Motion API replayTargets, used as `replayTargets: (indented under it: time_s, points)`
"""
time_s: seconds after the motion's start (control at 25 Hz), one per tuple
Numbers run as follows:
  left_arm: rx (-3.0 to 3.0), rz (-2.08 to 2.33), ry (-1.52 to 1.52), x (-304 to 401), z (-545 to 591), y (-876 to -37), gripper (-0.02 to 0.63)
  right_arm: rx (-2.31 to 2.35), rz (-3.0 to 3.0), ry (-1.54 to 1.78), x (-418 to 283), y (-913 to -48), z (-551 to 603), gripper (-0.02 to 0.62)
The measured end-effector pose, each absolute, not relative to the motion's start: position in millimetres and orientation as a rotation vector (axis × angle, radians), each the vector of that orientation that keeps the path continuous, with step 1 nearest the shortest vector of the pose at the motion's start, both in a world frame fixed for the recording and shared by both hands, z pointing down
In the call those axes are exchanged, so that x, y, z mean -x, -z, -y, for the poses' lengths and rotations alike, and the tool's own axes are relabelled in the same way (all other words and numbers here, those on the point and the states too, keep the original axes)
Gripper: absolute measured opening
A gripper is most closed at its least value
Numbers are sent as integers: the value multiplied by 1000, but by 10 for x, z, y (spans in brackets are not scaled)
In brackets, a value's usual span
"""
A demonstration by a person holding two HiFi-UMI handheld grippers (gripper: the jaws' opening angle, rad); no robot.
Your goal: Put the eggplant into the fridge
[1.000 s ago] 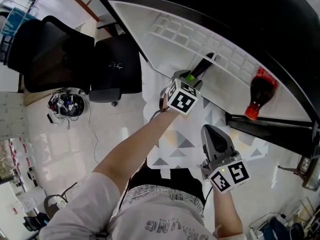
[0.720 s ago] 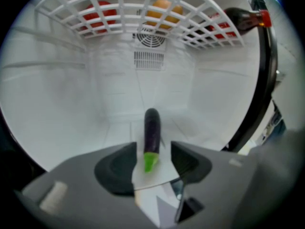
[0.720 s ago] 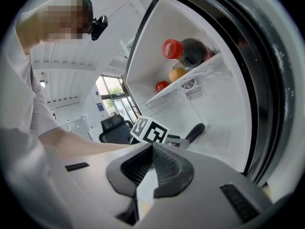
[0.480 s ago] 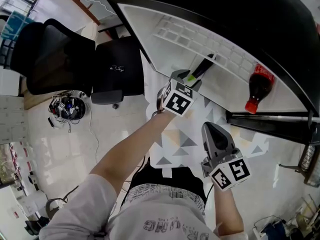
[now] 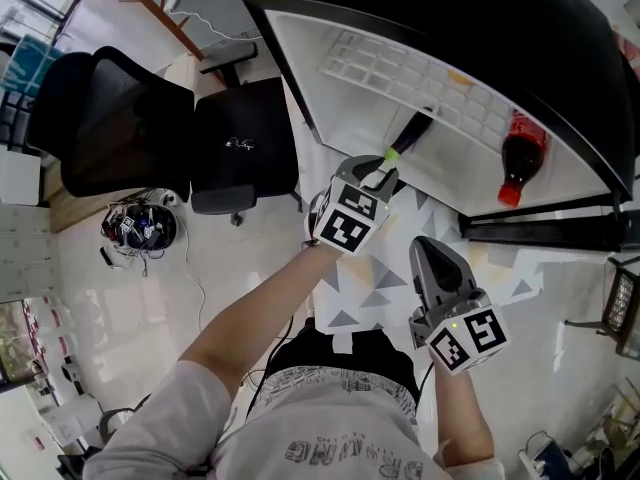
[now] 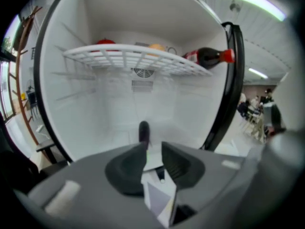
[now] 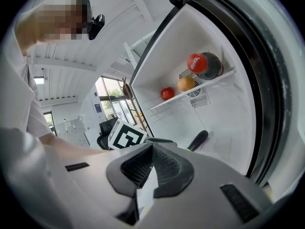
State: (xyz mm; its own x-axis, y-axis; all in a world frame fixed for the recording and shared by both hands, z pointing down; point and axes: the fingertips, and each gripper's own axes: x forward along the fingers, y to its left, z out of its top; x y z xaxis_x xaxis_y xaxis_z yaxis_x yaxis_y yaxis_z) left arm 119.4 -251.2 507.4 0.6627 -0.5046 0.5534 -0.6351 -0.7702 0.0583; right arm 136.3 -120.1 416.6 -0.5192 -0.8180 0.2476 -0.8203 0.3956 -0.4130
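Observation:
The eggplant [image 5: 408, 133], dark purple with a green stem, lies on the white floor of the open fridge [image 5: 440, 183]. In the left gripper view the eggplant [image 6: 143, 130] lies just beyond the jaws, apart from them. My left gripper [image 5: 380, 173] hovers at the fridge's front edge, near the stem end. Its jaws are closing, with a narrow gap and nothing between them [image 6: 153, 149]. My right gripper [image 5: 432, 253] hangs lower and nearer the person, shut and empty [image 7: 152, 149]. The eggplant [image 7: 198, 140] also shows past it.
A white wire shelf [image 6: 128, 56] crosses the fridge above the eggplant. It carries a cola bottle [image 5: 518, 158], a red apple [image 7: 167, 93] and an orange [image 7: 186, 84]. The fridge's black door frame [image 6: 236, 80] stands at the right. Black office chairs [image 5: 120, 118] stand at the left.
My left gripper has drawn back from the eggplant toward the person, and its jaws have narrowed. The eggplant stays lying in the fridge. The right gripper has barely shifted.

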Motion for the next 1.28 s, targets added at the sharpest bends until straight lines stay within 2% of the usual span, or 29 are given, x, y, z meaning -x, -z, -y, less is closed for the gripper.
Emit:
replayTargets:
  time_s: [0.56,1.28]
  points:
    - [-2693,875,-659,-670,2026,-4557,23,-1616,2614,-704,-1099,-3856,1063,3]
    - [-2747,821,-512,-139,1386,-4025,6,-1670,2611,-618,-878,-3551,914,3]
